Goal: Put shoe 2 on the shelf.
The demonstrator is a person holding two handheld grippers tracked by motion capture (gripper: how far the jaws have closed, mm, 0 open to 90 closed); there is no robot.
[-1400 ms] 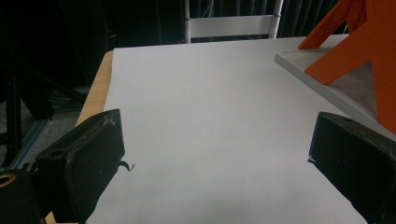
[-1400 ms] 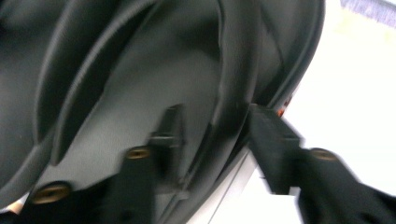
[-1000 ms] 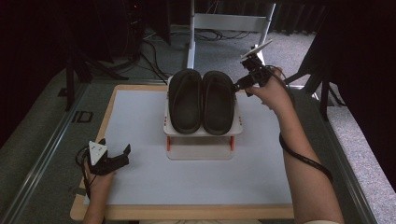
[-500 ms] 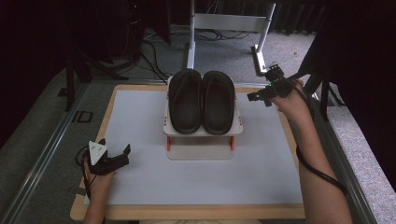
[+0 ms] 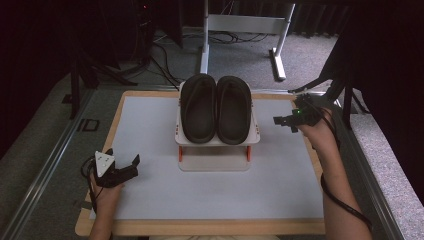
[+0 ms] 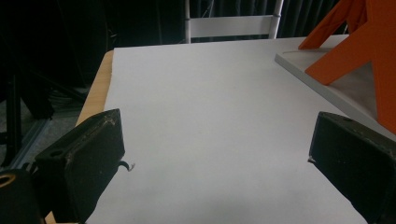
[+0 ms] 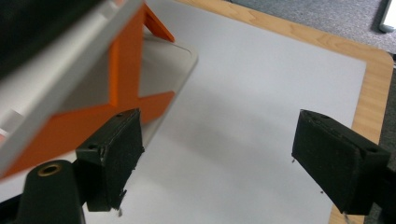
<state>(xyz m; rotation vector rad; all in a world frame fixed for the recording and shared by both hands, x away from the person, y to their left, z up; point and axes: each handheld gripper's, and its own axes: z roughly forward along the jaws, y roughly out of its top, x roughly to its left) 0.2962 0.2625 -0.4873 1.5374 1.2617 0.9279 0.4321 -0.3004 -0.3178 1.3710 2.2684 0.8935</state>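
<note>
right hand-held gripper (image 5: pixel 286 121): right of frame, beside slippers (image 5: pixel 216 108), jaws wide, holding nothing
left hand-held gripper (image 5: pixel 131 162): lower left, over desk (image 5: pixel 150 125), jaws wide, holding nothing
slippers: on rack (image 5: pixel 216 142), centre

place: lab | signs: black curtains (image 5: pixel 45 40); floor cables (image 5: pixel 165 50); stand legs (image 5: pixel 245 30)
</note>
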